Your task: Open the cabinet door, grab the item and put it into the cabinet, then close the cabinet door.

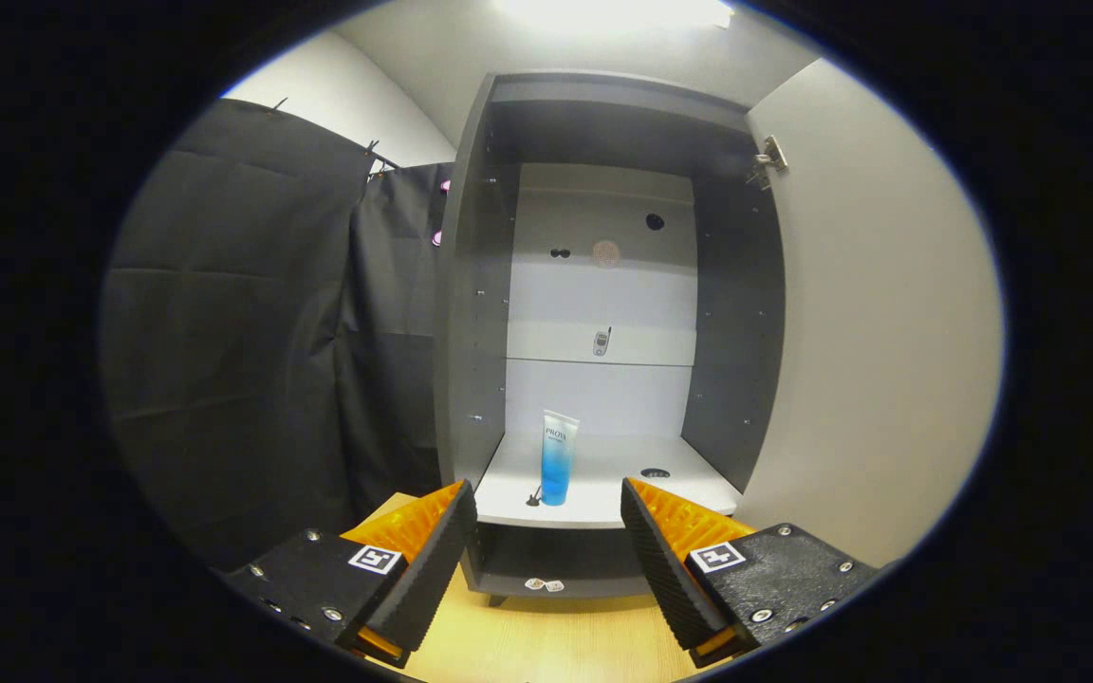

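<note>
Blue tube (557,458) stands upright inside the open cabinet (603,493), beyond the spread, empty hand-held gripper (548,531).

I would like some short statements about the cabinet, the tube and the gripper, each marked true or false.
1. The cabinet door is open. True.
2. The blue tube lies flat on the wooden floor. False: it stands upright on the cabinet shelf.
3. The gripper is shut on the tube. False: its fingers are spread apart and hold nothing; the tube is beyond them.
4. A small hole is in the shelf, to the right of the tube. True.
</note>
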A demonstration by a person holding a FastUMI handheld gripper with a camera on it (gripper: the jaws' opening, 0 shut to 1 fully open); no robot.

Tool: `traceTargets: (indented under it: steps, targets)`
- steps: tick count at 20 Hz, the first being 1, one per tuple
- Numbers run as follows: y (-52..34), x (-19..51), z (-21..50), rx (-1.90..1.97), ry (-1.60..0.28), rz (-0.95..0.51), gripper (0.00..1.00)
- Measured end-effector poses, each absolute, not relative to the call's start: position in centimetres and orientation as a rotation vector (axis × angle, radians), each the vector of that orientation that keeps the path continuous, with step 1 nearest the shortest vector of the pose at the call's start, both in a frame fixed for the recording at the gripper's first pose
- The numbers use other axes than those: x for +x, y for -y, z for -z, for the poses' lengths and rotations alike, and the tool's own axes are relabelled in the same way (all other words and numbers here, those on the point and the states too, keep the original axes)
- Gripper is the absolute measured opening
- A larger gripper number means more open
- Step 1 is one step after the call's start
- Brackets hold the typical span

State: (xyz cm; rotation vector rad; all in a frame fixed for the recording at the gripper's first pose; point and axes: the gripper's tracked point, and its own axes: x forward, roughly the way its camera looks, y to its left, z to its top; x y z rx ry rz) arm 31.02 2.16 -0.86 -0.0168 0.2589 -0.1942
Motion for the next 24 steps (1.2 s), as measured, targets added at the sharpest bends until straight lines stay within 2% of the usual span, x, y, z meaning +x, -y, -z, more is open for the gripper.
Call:
traceTargets:
  steps: [15, 24]
  targets:
    - [-3.3, 14.6, -0.1, -0.006, -0.238, 0.136, 0.95]
    - [2.0, 7.2, -1.5, -0.045, -0.278, 0.227, 0.95]
